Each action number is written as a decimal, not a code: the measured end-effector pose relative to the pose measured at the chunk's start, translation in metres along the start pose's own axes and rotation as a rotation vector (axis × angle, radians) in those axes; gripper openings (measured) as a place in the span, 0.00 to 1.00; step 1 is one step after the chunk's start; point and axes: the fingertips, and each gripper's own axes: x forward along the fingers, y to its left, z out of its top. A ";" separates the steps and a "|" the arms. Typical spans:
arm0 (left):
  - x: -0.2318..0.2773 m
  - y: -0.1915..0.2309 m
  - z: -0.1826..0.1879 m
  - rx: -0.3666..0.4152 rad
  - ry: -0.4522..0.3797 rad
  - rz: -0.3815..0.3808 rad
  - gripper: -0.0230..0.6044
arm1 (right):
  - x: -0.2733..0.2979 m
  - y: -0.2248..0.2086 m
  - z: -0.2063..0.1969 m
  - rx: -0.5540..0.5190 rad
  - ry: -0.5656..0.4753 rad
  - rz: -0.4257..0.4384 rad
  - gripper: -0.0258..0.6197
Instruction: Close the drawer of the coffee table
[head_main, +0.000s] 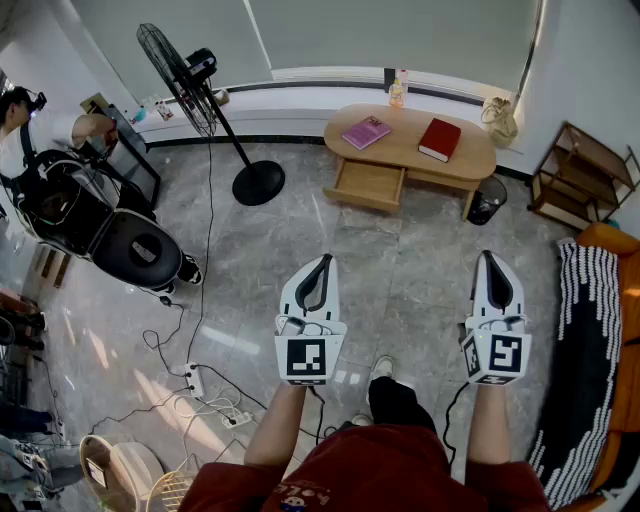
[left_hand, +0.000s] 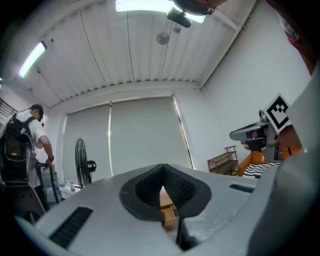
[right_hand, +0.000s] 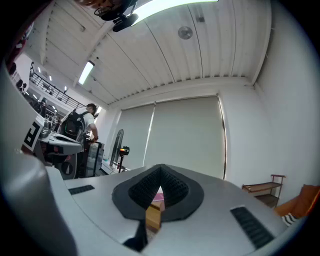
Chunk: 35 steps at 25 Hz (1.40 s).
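drawer (head_main: 368, 186) out under coffee table (head_main: 405, 150) | two books (head_main: 440, 139) on top | fan (head_main: 190, 75) left | shelf (head_main: 583, 175) right

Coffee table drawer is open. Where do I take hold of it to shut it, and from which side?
Take the drawer by its front panel, coming from the open floor side that faces you. It juts out from under the coffee table below the pink book; no handle shows, so likely pinch the panel's top edge or press flat.
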 end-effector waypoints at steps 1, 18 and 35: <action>-0.024 0.000 0.002 -0.005 0.007 0.000 0.05 | -0.021 0.012 0.004 -0.001 0.002 0.008 0.03; -0.174 -0.054 0.038 -0.053 0.021 -0.026 0.05 | -0.182 0.059 0.031 0.051 -0.019 0.014 0.03; -0.096 -0.094 0.032 -0.051 0.057 -0.024 0.06 | -0.139 -0.006 0.004 0.068 0.002 0.029 0.03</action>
